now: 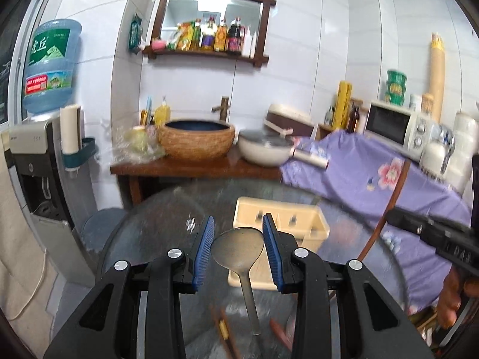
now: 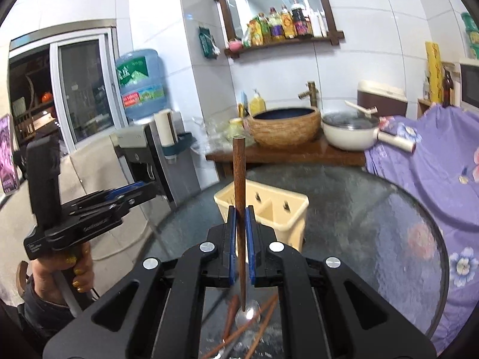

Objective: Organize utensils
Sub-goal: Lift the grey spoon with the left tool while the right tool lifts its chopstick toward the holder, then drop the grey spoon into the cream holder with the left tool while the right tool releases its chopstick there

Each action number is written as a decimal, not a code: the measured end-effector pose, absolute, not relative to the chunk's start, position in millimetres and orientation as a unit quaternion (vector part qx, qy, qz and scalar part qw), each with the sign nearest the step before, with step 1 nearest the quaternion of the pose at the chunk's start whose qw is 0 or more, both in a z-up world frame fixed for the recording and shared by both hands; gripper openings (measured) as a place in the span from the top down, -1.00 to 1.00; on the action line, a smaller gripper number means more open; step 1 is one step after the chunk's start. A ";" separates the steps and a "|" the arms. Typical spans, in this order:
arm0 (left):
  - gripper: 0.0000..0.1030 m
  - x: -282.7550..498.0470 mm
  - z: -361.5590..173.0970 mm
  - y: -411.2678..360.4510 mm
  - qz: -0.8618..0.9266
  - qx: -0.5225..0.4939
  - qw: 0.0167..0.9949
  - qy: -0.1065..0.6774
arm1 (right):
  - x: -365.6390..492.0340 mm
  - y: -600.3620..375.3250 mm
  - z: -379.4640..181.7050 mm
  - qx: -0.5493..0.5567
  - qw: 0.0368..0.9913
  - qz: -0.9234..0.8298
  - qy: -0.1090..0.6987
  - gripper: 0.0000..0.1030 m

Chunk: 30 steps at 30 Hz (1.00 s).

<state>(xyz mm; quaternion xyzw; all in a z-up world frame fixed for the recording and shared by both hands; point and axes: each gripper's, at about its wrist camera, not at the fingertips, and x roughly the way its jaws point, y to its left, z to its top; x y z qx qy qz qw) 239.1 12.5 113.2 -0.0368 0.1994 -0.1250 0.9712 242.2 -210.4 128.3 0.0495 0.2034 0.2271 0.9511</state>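
Over glass table (image 2: 374, 209): left gripper (image 1: 238, 246) clamps spoon (image 1: 239, 254); right gripper (image 2: 241, 246) clamps chopstick (image 2: 239, 194).

Round, dark glass worktop (image 2: 374, 209). A cream divided utensil box (image 2: 263, 212) stands on it toward the far side. At the near edge lie loose wooden chopsticks (image 2: 263, 323) and a spoon (image 2: 247, 314), jumbled together. A purple floral cloth (image 2: 434, 179) lies alongside.
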 end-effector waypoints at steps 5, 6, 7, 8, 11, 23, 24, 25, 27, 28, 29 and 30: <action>0.36 263.7 150.9 6.8 -0.124 -0.053 0.977 0.168 | 255.4 -210.7 166.7 0.059 0.957 0.224 0.173 0.86; 0.36 271.8 157.2 5.0 -0.124 -0.059 0.977 0.164 | 259.1 -210.4 173.9 0.060 0.958 0.223 0.169 0.86; 0.36 279.1 162.6 2.4 -0.120 -0.060 0.978 0.160 | 262.6 -209.6 179.6 0.059 0.959 0.222 0.166 0.86; 0.36 282.8 165.9 1.0 -0.117 -0.061 0.979 0.157 | 268.2 -208.5 186.9 0.058 0.961 0.217 0.160 0.86; 0.36 301.0 174.1 -5.4 -0.107 -0.068 0.982 0.143 | 280.8 -209.4 199.3 0.062 0.967 0.201 0.142 0.86; 0.36 343.7 129.6 -32.9 -0.051 -0.042 0.988 0.138 | 329.3 -209.8 155.8 0.048 0.977 0.143 0.153 0.86; 0.36 347.1 120.3 -35.2 -0.051 -0.037 0.987 0.150 | 332.7 -209.6 146.8 0.050 0.975 0.143 0.163 0.86; 0.36 349.1 114.9 -34.9 -0.050 -0.036 0.986 0.155 | 334.7 -209.1 139.7 0.050 0.974 0.143 0.170 0.86; 0.36 351.9 103.5 -36.7 -0.047 -0.027 0.985 0.166 | 338.9 -207.3 122.6 0.050 0.971 0.143 0.186 0.86; 0.36 353.4 99.0 -36.7 -0.046 -0.025 0.984 0.171 | 340.1 -207.0 115.7 0.051 0.969 0.143 0.192 0.86; 0.36 354.2 93.1 -37.1 -0.047 -0.022 0.983 0.178 | 341.1 -205.7 110.0 0.052 0.968 0.145 0.197 0.86; 0.36 354.8 89.1 -37.5 -0.047 -0.020 0.982 0.183 | 341.6 -204.6 105.3 0.051 0.967 0.145 0.201 0.86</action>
